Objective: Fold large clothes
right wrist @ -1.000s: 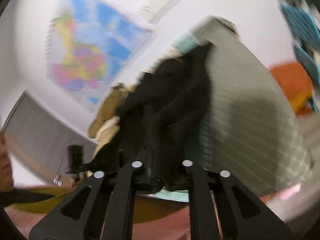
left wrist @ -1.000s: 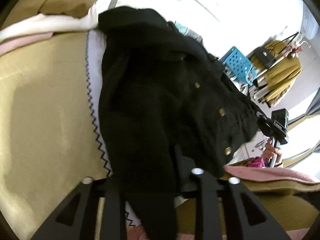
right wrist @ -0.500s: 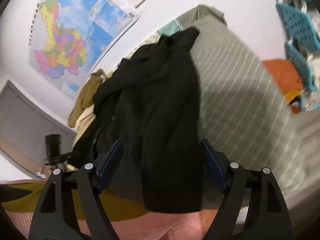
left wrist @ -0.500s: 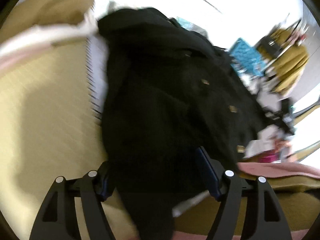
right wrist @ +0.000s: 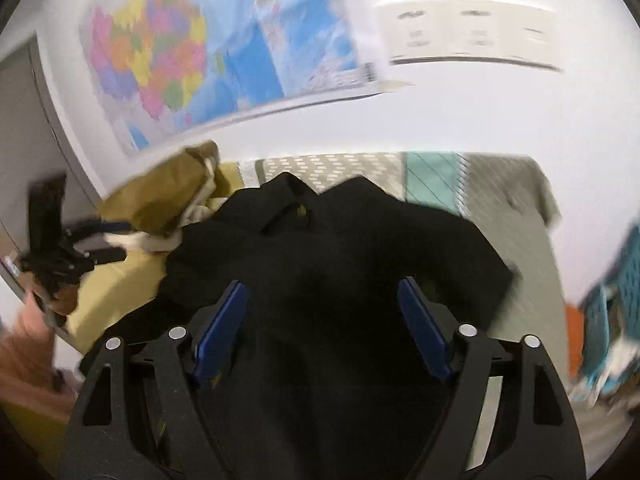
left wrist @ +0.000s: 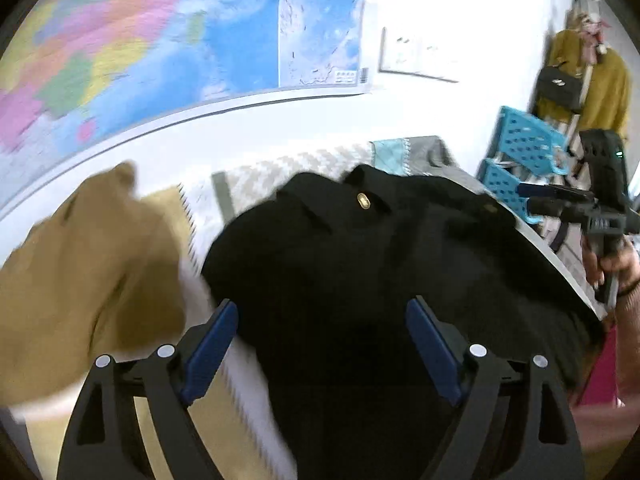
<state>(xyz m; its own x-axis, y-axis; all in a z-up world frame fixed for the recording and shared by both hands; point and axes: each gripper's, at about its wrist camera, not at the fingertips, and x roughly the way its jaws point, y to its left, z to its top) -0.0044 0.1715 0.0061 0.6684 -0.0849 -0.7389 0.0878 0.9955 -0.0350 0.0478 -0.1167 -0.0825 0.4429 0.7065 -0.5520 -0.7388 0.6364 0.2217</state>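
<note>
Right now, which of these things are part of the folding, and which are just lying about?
In the job:
- black coat, spread on the bed
- left gripper, jaws opening, nothing gripped
- right gripper, open, nothing gripped

Lying about:
- tan garment, beside the coat
- map on the wall
- blue baskets
- mustard coat, hanging

One black coat [left wrist: 360, 280], one tan garment [left wrist: 80, 280] at nine o'clock of it, one wall map [left wrist: 160, 40], two claws, left [left wrist: 322, 344] and right [right wrist: 322, 326], and seemingly two blue crates [left wrist: 524, 140] at two o'clock, though blurred.
</note>
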